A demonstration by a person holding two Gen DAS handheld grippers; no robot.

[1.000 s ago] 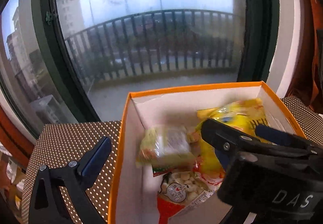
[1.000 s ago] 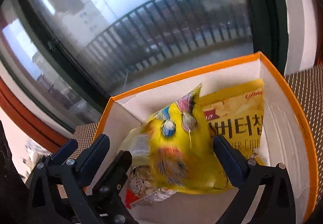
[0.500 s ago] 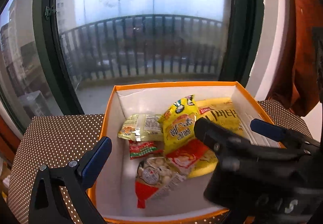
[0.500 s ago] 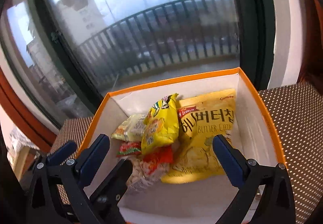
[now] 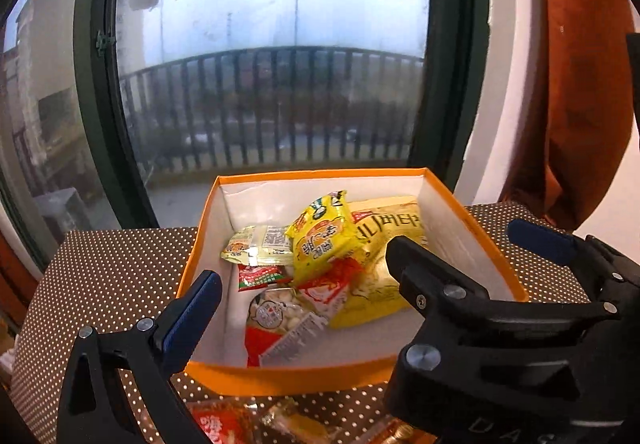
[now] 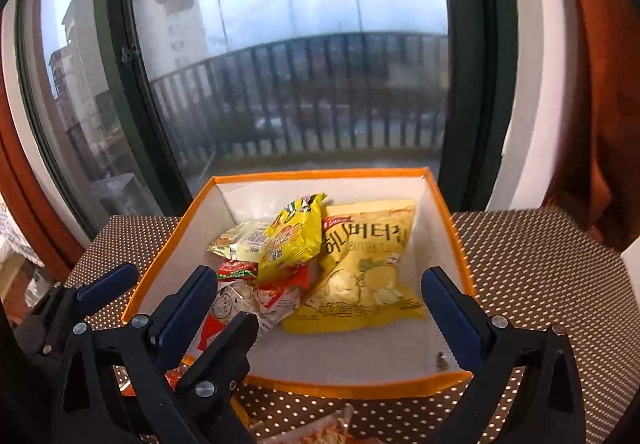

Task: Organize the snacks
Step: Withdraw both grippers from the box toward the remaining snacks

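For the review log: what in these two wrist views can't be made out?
- Snacks on the table in front of the orange box: cut off by the bottom edge, both views.
- Large yellow chip bag: lower right hidden by the right gripper in the left view.
- Red packets: mostly buried under the small yellow bag.

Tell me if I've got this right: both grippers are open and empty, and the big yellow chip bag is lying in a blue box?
Not quite: the box is orange, not blue, as the right wrist view shows. The rest holds: the big yellow chip bag lies inside it, and the right gripper and left gripper are open and empty.
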